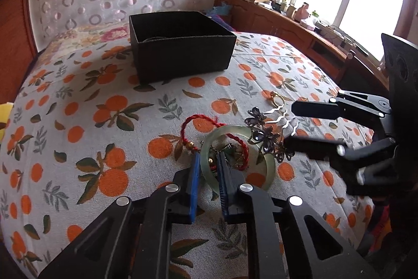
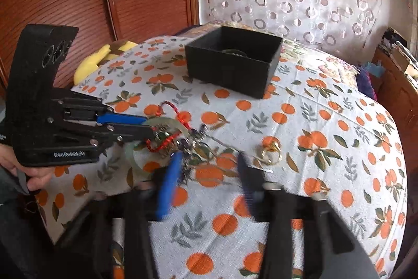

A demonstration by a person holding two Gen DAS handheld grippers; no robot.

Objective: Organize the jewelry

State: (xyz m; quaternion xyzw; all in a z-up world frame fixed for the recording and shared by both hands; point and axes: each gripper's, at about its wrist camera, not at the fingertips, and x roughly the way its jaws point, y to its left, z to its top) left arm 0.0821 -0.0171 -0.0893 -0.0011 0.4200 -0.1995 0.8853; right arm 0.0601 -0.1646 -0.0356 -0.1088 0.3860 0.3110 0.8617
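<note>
Orange-print cloth [image 1: 78, 122] under black box [image 1: 180, 49]; left gripper [image 1: 209, 169] angled down, nipped on jade bangle [image 1: 269, 164] rim amid tangled jewelry; right gripper [image 2: 206, 174] angled down beside it, spread, holding nothing, near gold ring [image 2: 271, 151]

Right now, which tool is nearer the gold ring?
Right. The right tool stands open just short of the gold ring; the left tool is off at the green bangle, closed on its rim.
</note>
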